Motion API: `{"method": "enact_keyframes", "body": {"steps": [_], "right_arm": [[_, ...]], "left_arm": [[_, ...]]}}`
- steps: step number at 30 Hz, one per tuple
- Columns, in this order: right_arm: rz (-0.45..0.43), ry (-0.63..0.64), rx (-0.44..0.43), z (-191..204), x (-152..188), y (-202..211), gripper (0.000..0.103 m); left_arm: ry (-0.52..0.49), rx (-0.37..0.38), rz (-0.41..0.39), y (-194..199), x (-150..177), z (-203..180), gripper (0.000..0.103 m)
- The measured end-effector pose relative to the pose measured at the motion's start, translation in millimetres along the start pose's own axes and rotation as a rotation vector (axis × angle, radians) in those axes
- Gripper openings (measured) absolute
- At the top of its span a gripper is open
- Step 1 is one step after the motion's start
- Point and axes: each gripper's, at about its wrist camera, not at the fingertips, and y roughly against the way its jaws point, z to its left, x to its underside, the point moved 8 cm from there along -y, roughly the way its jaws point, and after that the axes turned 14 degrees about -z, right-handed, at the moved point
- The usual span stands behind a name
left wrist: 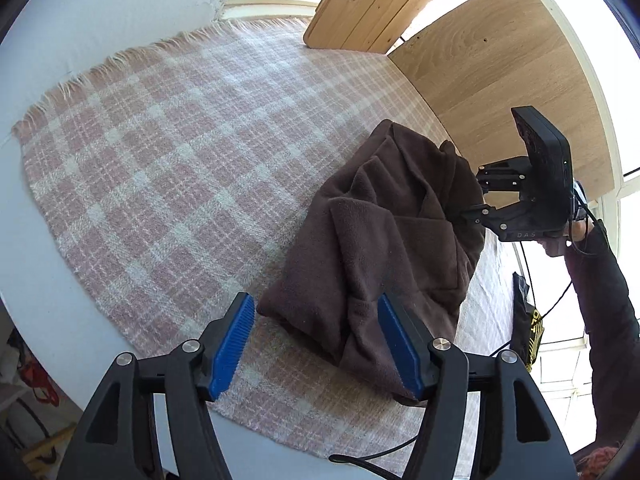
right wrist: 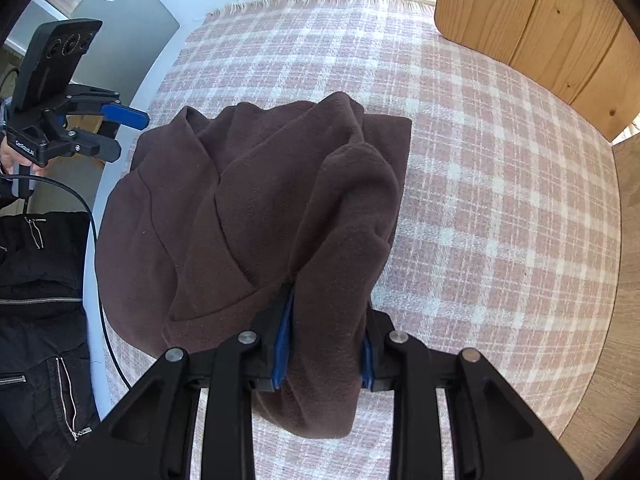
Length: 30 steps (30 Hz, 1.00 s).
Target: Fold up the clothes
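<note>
1. I see the brown fleece garment (right wrist: 248,216), roughly folded, lying on the pink checked blanket (right wrist: 480,184).
2. My right gripper (right wrist: 324,344) is clamped on a bunched fold at its near edge.
3. My left gripper (left wrist: 316,344) stands open, empty, above the garment's near corner.
4. Wooden boards (left wrist: 500,64) rise at the far right.

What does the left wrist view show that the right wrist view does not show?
Only the left wrist view shows the left gripper from behind, its jaws apart above the cloth's near edge, and the dark sleeve behind the right gripper. Only the right wrist view shows the right gripper shut on a fold of the brown cloth, and black clothing with zips. Both show the cloth on the pink checked blanket and wooden boards.
</note>
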Motion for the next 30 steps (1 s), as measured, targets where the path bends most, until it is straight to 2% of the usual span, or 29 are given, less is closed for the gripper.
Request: {"method": "enact_keyframes", "body": {"steps": [3,6,8,12,14,20,22,25,30], "right_arm": [[0.033,0.041,0.005,-1.4,-3.7,-9.3,0.036],[0.045,0.098,0.032,-3.6,-9.7,-12.9,0.049],[0.039,0.136,0.052,-5.7,-15.7,-13.5,0.057],[0.028,0.169,0.043,-12.1,-26.7,-21.0,0.067],[0.04,0.157,0.018,-17.7,-28.3,-30.1,0.077],[0.006,0.056,-0.125,-27.9,-29.1,-44.1,0.08],[-0.008,0.017,-0.149,-27.7,-31.1,-46.1,0.077],[0.002,0.025,-0.165,-13.8,-33.8,-41.3,0.045],[0.03,0.09,0.021,5.8,-43.2,-33.2,0.032]], "left_arm": [[0.103,-0.024,0.027,-10.5,17.2,-1.9,0.065],[0.158,-0.086,0.012,-19.6,25.0,-0.6,0.065],[0.191,-0.087,0.004,-26.1,25.2,-2.5,0.065],[0.102,-0.097,-0.016,-33.0,21.4,-14.6,0.063],[0.087,-0.103,-0.023,-34.0,22.6,-14.6,0.059],[0.101,-0.069,-0.046,-30.4,24.0,-10.0,0.052],[0.102,-0.06,-0.05,-29.0,24.8,-8.5,0.049],[0.101,-0.037,-0.054,-26.4,25.0,-9.8,0.044],[0.063,0.001,-0.066,-18.7,23.6,-22.7,0.037]]}}
